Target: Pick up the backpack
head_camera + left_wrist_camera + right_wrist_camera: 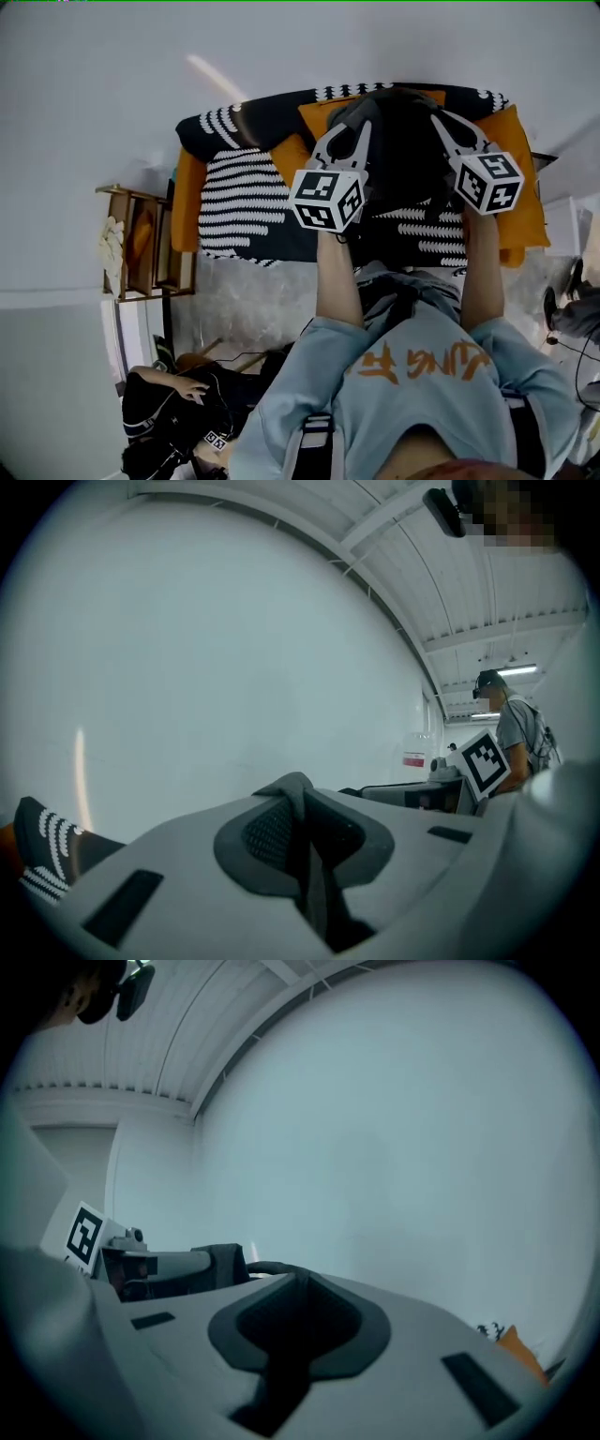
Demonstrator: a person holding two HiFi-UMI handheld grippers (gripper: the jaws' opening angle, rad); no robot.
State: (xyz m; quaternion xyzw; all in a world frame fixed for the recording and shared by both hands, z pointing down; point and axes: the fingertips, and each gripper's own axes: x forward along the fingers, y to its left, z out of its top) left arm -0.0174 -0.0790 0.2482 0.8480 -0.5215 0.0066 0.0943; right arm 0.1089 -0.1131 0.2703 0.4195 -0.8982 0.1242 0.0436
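Head view: a wooden rack (141,246) stands far left, then the bed (186,220) with its striped blanket (239,202). The backpack (403,155) hangs over the bed between my two raised grippers.
Left gripper (352,127): my jaws are closed on a fold of grey strap (292,787), pinched right at the tips in the left gripper view.
Backpack: it is dark and slung between my forearms. I judge it clear of the blanket, with its weight on both grips.
Right gripper (442,122): my jaws are closed on a dark strap (268,1266), which runs off to the left of the tips in the right gripper view.
Doing it well: raise both hands at the same pace and keep them level, so the load stays shared.
Watch for: the left hold is shallow, so a jerk or a tilt could slide that fold out. I should lift smoothly and not spread my hands.
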